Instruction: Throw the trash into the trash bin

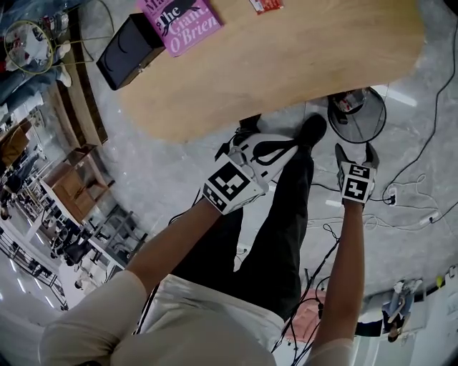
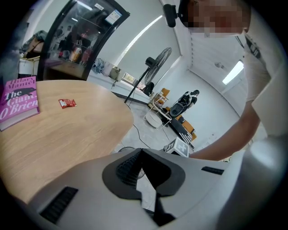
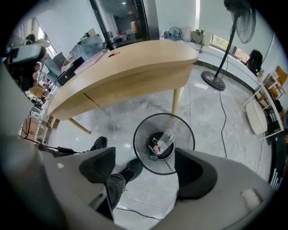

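Observation:
A black wire trash bin point(image 3: 140, 134) stands on the grey floor beside the table leg. Inside it lie a clear plastic bottle point(image 3: 166, 139) and some red-printed scraps. My right gripper point(image 3: 144, 168) hangs above the bin, pointing steeply down, jaws wide open and empty. From the head view, the right gripper point(image 1: 356, 152) sits just in front of the bin point(image 1: 380, 114). My left gripper point(image 2: 141, 152) is shut with nothing between its pads, held off the table edge. A small red wrapper point(image 2: 67, 103) lies on the wooden table point(image 2: 58, 139).
A pink book point(image 1: 182, 21) and a black box point(image 1: 129, 50) lie on the table point(image 1: 300, 64). A standing fan point(image 3: 214, 81) is on the floor beyond the bin. The person's black shoes point(image 3: 97, 143) and several cables point(image 1: 415, 196) are on the floor near the bin.

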Action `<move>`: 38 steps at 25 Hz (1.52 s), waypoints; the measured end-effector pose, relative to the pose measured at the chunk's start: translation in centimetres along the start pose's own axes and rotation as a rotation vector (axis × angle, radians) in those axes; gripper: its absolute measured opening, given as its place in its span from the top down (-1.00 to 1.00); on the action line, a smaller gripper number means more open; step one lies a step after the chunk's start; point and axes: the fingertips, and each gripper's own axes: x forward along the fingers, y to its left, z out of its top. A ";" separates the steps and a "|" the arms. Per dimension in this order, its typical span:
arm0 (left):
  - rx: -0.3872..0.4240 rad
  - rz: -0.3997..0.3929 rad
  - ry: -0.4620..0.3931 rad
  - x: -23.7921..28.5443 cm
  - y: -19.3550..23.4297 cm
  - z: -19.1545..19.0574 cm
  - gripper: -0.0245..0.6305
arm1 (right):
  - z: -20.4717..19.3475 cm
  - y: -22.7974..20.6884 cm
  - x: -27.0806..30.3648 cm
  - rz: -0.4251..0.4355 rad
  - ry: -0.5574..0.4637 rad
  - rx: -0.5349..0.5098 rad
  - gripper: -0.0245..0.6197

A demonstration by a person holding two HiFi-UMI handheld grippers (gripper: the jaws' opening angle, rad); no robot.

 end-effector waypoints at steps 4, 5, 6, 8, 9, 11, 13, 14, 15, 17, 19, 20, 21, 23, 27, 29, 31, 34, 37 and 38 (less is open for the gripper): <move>-0.002 0.004 -0.013 -1.1 -0.4 0.4 0.91 | 1.6 0.1 -1.9 -0.011 -0.020 -0.021 -0.38; -0.002 0.005 -0.015 -1.4 -0.5 0.5 0.91 | 2.0 0.2 -2.4 -0.013 -0.025 -0.025 -0.38; -0.001 0.006 -0.017 -1.7 -0.6 0.6 0.91 | 2.4 0.2 -2.9 -0.015 -0.030 -0.029 -0.38; -0.001 0.009 -0.020 -2.3 -0.7 0.9 0.91 | 3.3 0.5 -3.7 -0.016 -0.038 -0.033 -0.38; -0.002 0.012 -0.022 -2.6 -0.7 1.0 0.91 | 3.7 0.7 -4.0 -0.016 -0.040 -0.034 -0.38; -0.006 0.016 -0.027 -3.3 -0.7 1.4 0.91 | 4.3 0.8 -4.7 -0.015 -0.040 -0.041 -0.38; 0.002 0.025 -0.029 -3.8 -0.5 1.9 0.91 | 5.4 1.1 -5.3 -0.011 -0.051 -0.048 -0.38; 0.016 0.031 -0.030 -4.1 -0.3 2.1 0.91 | 6.3 1.4 -5.6 -0.008 -0.064 -0.054 -0.38; 0.034 0.038 -0.031 -4.4 -0.2 2.4 0.91 | 7.4 1.7 -5.9 -0.004 -0.080 -0.061 -0.38; 0.053 0.045 -0.037 -5.1 0.2 2.7 0.91 | 9.3 2.7 -6.2 0.009 -0.104 -0.077 -0.38; 0.039 0.050 -0.045 -5.6 0.7 2.7 0.91 | 10.4 3.4 -6.1 0.018 -0.112 -0.102 -0.38; 0.027 0.056 -0.049 -5.8 1.2 2.7 0.91 | 11.0 3.6 -6.1 0.020 -0.115 -0.117 -0.38; 0.013 0.064 -0.053 -5.9 1.6 2.7 0.91 | 11.8 3.8 -6.1 0.024 -0.120 -0.131 -0.38; -0.011 0.082 -0.066 -6.3 2.7 2.9 0.91 | 13.8 4.6 -6.1 0.034 -0.137 -0.156 -0.38; -0.046 0.109 -0.094 -7.7 4.5 3.3 0.91 | 18.1 6.8 -5.8 0.067 -0.168 -0.197 -0.38; -0.055 0.124 -0.112 -8.4 5.3 3.7 0.91 | 20.5 8.0 -5.5 0.084 -0.185 -0.222 -0.38; -0.071 0.142 -0.133 -9.1 6.2 3.9 0.91 | 23.0 9.1 -5.0 0.099 -0.201 -0.253 -0.38; -0.087 0.183 -0.172 -10.4 7.6 4.5 0.91 | 26.4 10.5 -3.9 0.123 -0.217 -0.272 -0.37; -0.105 0.205 -0.201 -11.4 9.0 5.1 0.91 | 29.9 11.9 -2.8 0.137 -0.231 -0.278 -0.37; -0.115 0.210 -0.208 -11.5 9.4 5.2 0.91 | 31.0 12.3 -2.4 0.138 -0.234 -0.286 -0.37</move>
